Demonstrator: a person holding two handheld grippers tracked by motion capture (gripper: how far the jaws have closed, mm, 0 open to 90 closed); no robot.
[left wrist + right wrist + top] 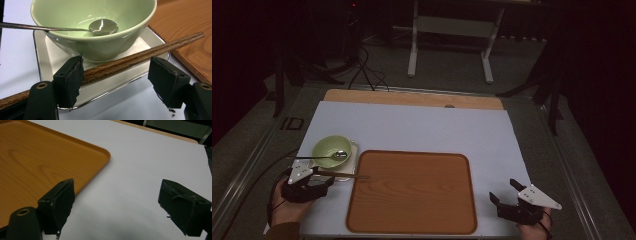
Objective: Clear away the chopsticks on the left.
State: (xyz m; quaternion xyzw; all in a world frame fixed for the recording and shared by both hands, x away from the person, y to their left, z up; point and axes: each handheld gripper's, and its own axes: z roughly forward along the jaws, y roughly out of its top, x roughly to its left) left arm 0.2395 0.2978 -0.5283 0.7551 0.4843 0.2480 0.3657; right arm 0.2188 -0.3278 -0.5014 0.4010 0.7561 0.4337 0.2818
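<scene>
The left tongs (117,80) stand spread, the chopsticks (130,60) lying between their jaws across the white dish (97,87), just before the green bowl (100,47). The right tongs (117,205) gape empty over the bench (140,165), beside the tray (37,162).

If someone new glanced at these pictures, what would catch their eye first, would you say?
Probably the pale green bowl with a metal spoon in it, on a white square dish at the table's left. Next, the wooden chopsticks across that dish between the open left gripper, and the big wooden tray.
</scene>
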